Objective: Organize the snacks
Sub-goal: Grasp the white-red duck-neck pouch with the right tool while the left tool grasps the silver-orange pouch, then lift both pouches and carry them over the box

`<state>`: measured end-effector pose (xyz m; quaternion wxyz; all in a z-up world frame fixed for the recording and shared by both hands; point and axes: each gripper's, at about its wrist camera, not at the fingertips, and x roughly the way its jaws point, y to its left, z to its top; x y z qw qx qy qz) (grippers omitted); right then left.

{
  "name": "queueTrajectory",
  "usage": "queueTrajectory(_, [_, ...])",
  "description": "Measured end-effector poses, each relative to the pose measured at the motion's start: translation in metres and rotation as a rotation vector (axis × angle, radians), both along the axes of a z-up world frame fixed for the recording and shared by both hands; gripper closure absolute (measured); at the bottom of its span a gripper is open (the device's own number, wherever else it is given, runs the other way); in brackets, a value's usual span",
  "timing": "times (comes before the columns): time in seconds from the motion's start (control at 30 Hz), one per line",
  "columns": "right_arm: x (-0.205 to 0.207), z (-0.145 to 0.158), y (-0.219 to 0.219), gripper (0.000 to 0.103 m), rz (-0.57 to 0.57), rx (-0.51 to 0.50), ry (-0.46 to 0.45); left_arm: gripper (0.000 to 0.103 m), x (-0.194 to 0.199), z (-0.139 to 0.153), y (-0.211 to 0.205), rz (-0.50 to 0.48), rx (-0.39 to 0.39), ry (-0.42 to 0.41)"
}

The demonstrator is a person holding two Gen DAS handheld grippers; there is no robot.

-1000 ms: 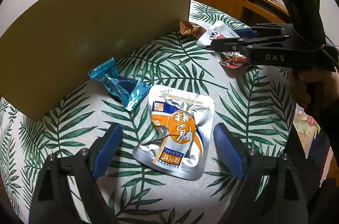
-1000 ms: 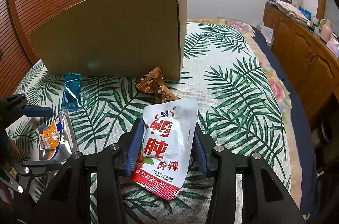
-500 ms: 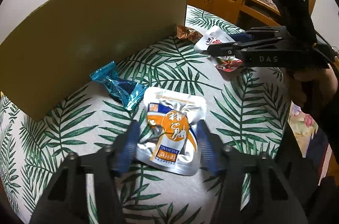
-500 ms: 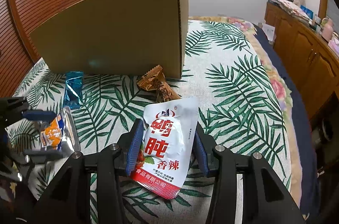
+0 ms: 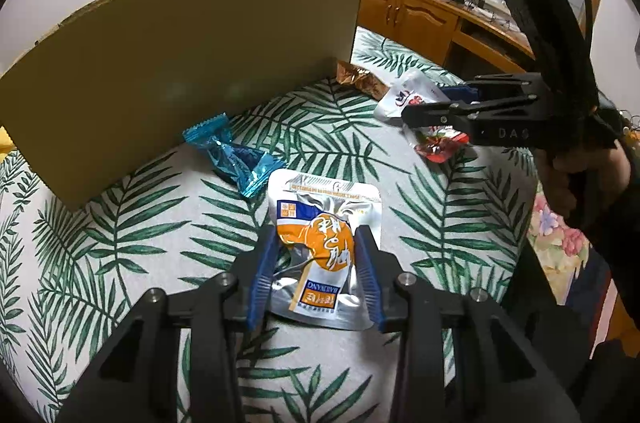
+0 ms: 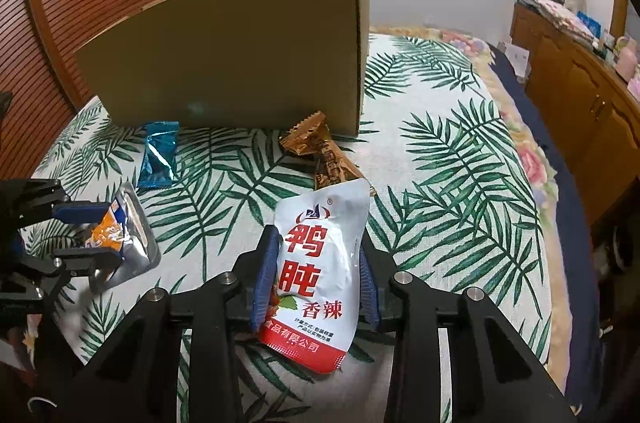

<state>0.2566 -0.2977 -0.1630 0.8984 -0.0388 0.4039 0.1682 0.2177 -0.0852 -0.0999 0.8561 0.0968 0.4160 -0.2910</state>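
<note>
Left gripper (image 5: 316,263) closing on the silver-and-orange snack pouch (image 5: 320,247), right gripper (image 6: 318,275) closing on the white duck-gizzard pouch (image 6: 320,263); each pouch lies lengthwise between its pads, mid-bedspread (image 6: 440,163), cardboard box (image 6: 240,55) beyond toward the far edge.

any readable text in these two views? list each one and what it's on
"鸭肫" in large red characters: white pouch between the right gripper fingers.
"香辣" in black: same pouch, lower right.
"食品有限公司" on the pouch's red bottom band; its start is hidden, and the small print above it is too small to read.
"BAIJIANG", seen upside down: silver and orange pouch in the left gripper; its other characters are too small.
"DAS": the right gripper's body in the left wrist view.
</note>
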Motion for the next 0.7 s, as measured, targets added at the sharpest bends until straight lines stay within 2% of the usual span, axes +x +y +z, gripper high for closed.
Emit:
queueTrajectory(0.47, [-0.015,0.015,-0.004,0.069,-0.021,0.041,-0.064,0.066,-0.008,0.014,0.008,0.032,-0.069,-0.045])
queueTrajectory(0.7, [-0.021,0.027,-0.003,0.069,-0.016,0.075,-0.09,0.066,-0.007,0.036,0.016,0.074,-0.127,-0.115])
